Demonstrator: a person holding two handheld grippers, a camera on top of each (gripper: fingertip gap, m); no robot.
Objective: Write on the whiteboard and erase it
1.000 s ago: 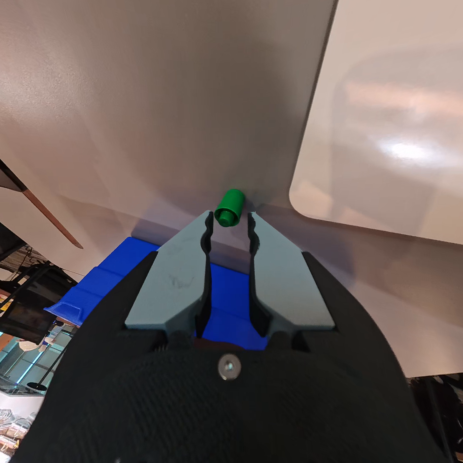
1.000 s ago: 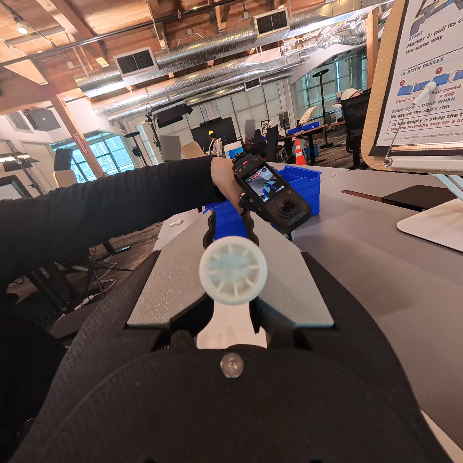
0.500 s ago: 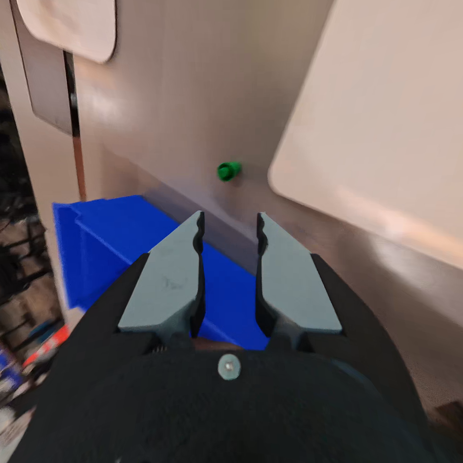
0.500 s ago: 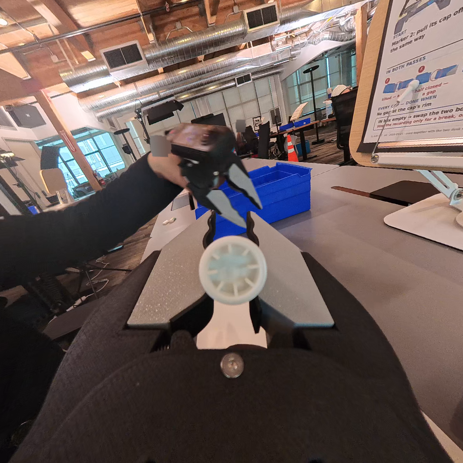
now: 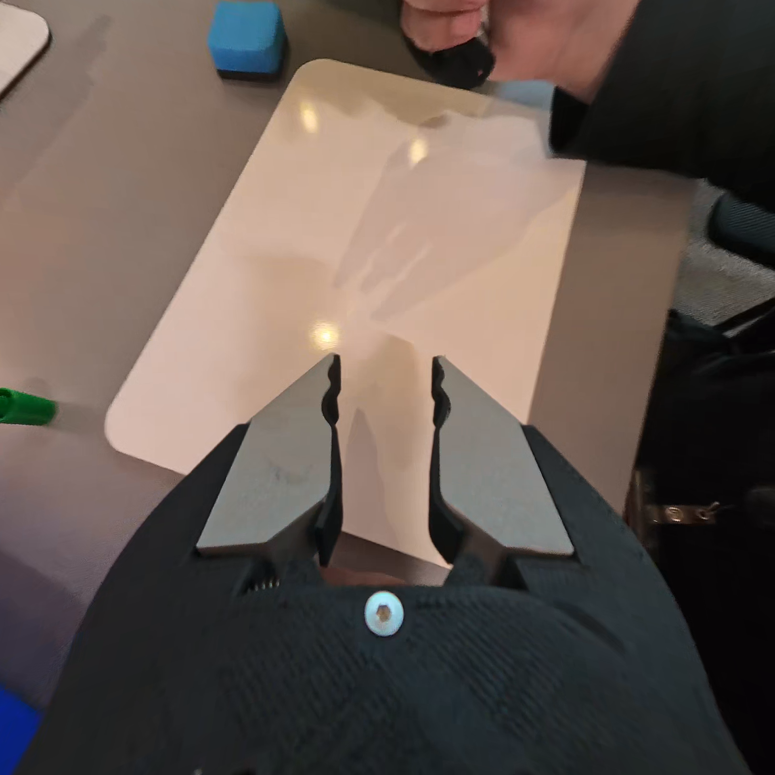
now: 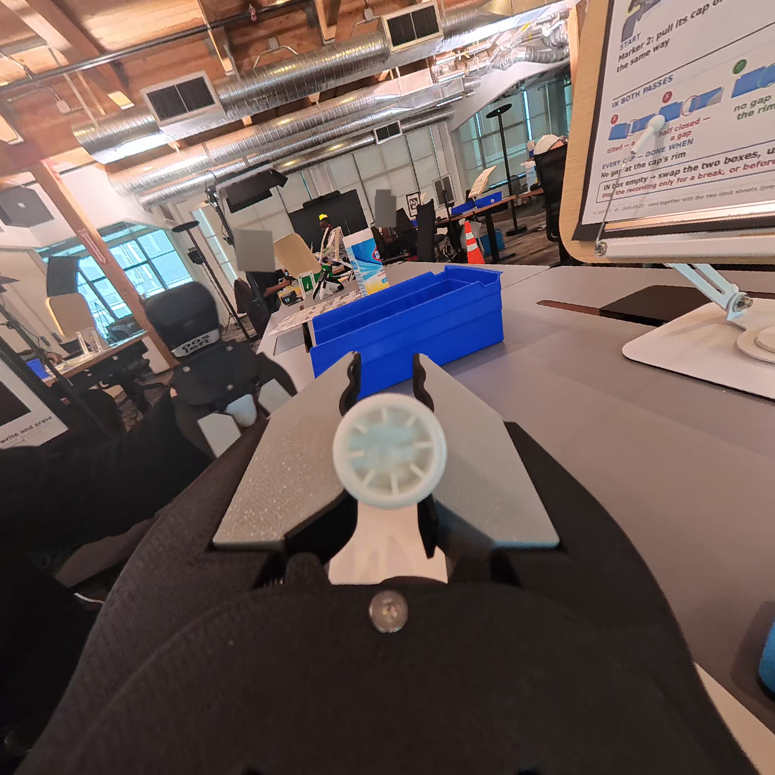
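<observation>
currently marker (image 6: pixel 389 451) is being clamped in right gripper (image 6: pixel 386 369) (left gripper (image 5: pixel 383 365) gaping, empty over whiteboard (image 5: pixel 377 235)); tip unseen, smearing risked if it's being lowered blind.

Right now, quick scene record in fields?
whiteboard: flat on grey table, blank
left hand-held gripper: open, empty, above the board's near edge
right hand-held gripper: shut on white marker, butt end toward camera
green cap: on table, left of board
blue eraser: on table beyond board
blue bin: ahead of right hand-held gripper
</observation>
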